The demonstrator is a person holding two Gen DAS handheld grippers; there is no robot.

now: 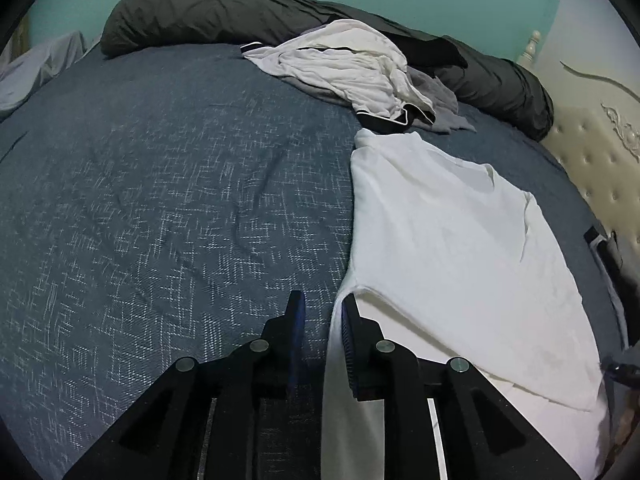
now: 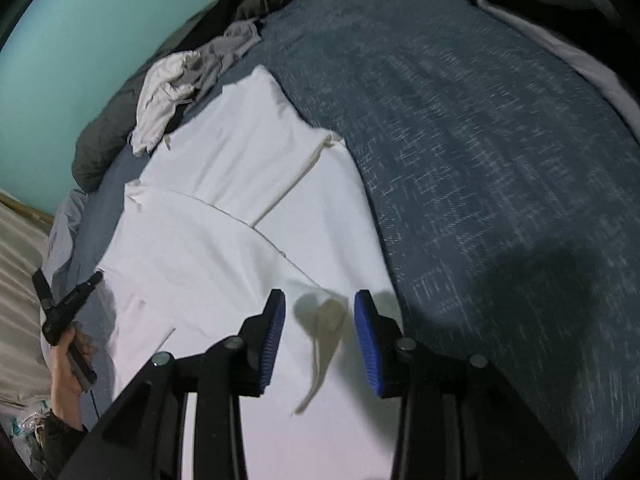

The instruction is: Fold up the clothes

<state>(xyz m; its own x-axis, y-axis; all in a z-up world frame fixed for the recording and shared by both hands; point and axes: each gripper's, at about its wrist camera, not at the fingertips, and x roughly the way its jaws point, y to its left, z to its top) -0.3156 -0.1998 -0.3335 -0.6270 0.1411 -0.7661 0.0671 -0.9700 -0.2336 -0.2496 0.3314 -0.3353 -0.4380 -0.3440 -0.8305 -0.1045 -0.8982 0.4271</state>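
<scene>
A white shirt lies spread flat on the blue bed cover, with one side folded over itself. My left gripper stands open at the shirt's near left edge. A strip of that edge runs between its fingers, against the right pad, while the left pad is clear of it. The right wrist view shows this same gripper held in a hand at the shirt's far side. My right gripper is open just above the shirt, with a small pinched crease in the cloth between its fingers.
A heap of white, black-trimmed and grey garments sits beyond the shirt. Behind it a dark grey duvet runs along the teal wall. A cream tufted headboard bounds the bed on the right. Grey bedding borders the cover.
</scene>
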